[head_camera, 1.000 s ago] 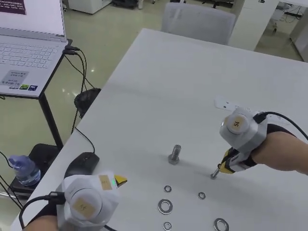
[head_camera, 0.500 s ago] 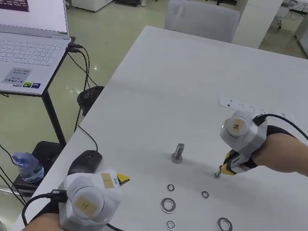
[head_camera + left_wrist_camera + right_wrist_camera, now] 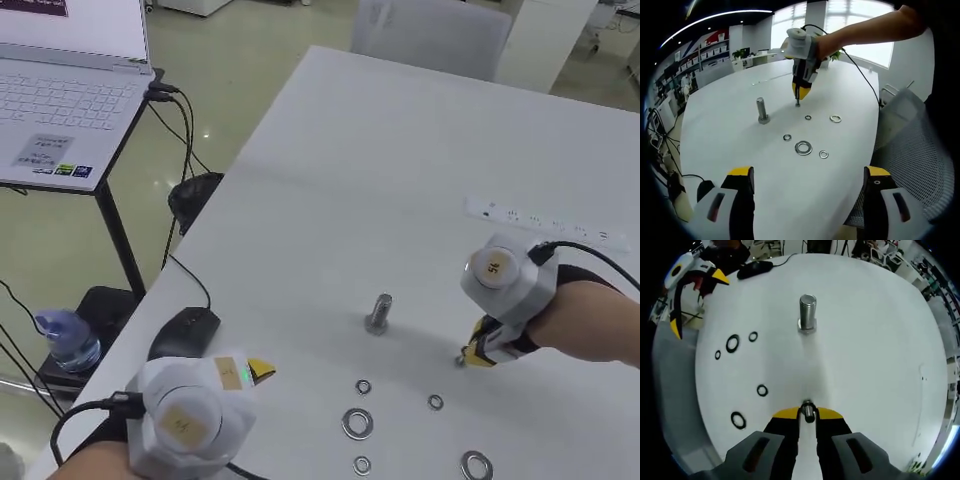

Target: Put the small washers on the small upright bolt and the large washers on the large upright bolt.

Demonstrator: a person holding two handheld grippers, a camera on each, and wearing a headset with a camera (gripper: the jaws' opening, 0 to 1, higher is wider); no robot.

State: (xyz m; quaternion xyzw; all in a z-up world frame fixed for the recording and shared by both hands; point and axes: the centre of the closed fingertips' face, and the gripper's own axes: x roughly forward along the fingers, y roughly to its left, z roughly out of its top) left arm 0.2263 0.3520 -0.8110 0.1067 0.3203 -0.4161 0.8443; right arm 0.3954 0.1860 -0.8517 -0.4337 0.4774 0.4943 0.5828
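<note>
Now the right gripper (image 3: pixel 467 356) stands tips-down over the worktop (image 3: pixel 400 170), toward its right edge. Its jaws are pressed together on the small bolt (image 3: pixel 461 358), which stands upright with its foot on the surface. In the right gripper view the yellow tips flank the top of that bolt on both sides. The large bolt (image 3: pixel 379 312) stands upright on its head near the small bolt, further in from the right edge, and neither gripper touches it.

Five washers lie flat on the worktop between the bolts and the near edge, all apart from one another. There are three small washers (image 3: pixel 363 386) and two large washers (image 3: pixel 357 423). One small washer lies just on the near side of the large bolt. A large one comes next toward the near edge, and another small one lies beyond that. The third small washer lies near the small bolt. The second large washer is close to the near edge on that same side.

The left gripper (image 3: pixel 807 172) hangs at the near left corner, jaws spread wide with nothing between them. It points across the worktop at the washers and bolts.

A mouse (image 3: pixel 185 332) sits at the left edge. A laptop (image 3: pixel 60 110) rests on a stand off that edge, and a power strip (image 3: pixel 545 222) lies on the worktop toward the far right.
</note>
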